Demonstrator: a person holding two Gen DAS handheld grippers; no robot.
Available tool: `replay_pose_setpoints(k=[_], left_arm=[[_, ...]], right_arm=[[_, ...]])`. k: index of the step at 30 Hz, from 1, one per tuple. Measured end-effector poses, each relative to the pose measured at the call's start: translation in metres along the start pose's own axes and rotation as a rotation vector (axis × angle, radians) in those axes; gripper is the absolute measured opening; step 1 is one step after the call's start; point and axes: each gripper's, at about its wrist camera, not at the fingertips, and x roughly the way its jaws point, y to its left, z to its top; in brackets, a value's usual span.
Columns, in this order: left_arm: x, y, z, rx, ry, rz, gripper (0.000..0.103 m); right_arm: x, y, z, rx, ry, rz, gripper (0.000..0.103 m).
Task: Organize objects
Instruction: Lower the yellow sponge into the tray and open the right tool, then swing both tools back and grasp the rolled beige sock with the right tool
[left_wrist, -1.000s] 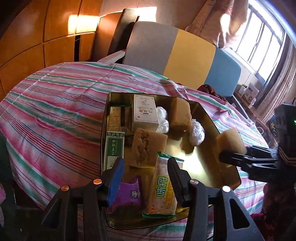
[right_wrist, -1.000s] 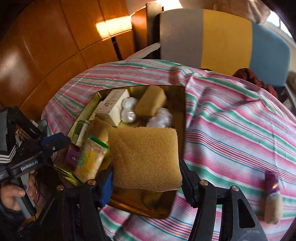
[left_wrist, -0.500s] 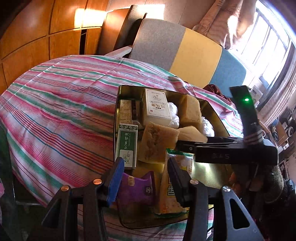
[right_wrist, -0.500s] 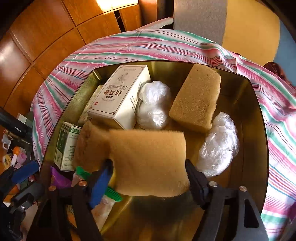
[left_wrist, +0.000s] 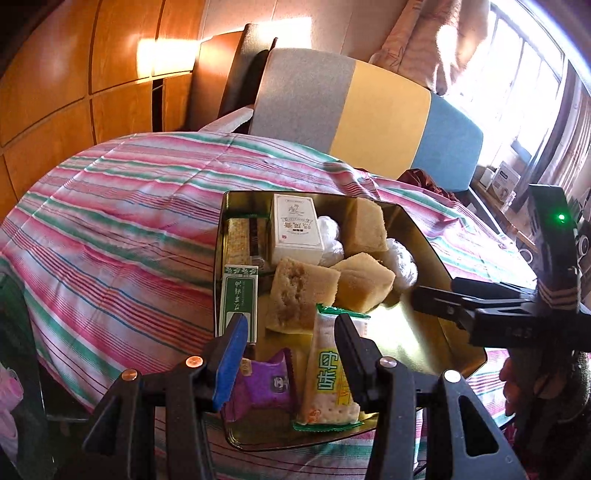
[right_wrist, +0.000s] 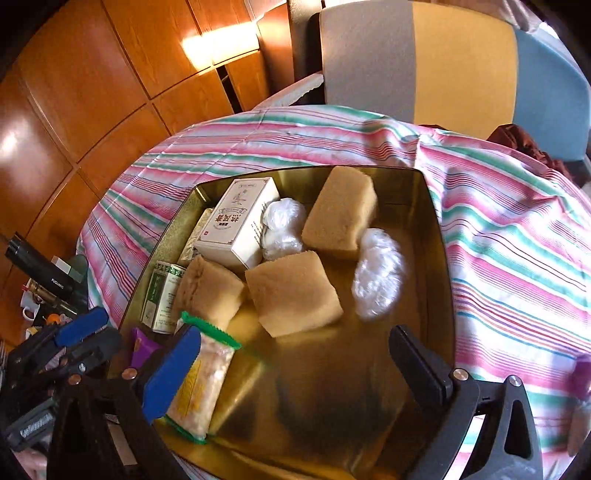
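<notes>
Left gripper (left_wrist: 288, 341) hovers at the near-left rim of the gold tray (right_wrist: 439, 280), jaws part-way apart, gripping nothing. Centre tray, the sponge (right_wrist: 293, 291) now lies loose between its torn neighbour and the white plastic bundle (right_wrist: 376, 273). It looks light, soft and squashy, best pinched across its short sides. Right gripper (right_wrist: 295, 365): a second ago it clamped that sponge; its jaws have just been opening and stand wide, empty.
</notes>
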Motion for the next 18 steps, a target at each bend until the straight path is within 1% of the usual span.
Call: replay_pose_setpoints(k=[5,9,14,18], left_arm=[[-0.004,-0.015,0.002,0.053,-0.015,0.007,0.049],[-0.003,-0.028,0.003,0.087,-0.009,-0.002,0.049],[-0.002,-0.049,0.004,0.139,-0.004,-0.019,0.049],[0.001,-0.068,0.004,0.186,0.004,-0.039,0.049]], right_arm=[[-0.028,-0.017,-0.016,0.018,-0.039,-0.021,0.103],[-0.049,-0.039,-0.027,0.050,-0.063,-0.045,0.103],[-0.074,-0.073,-0.040,0.100,-0.088,-0.091,0.103],[-0.093,-0.110,-0.051,0.161,-0.100,-0.146,0.103]])
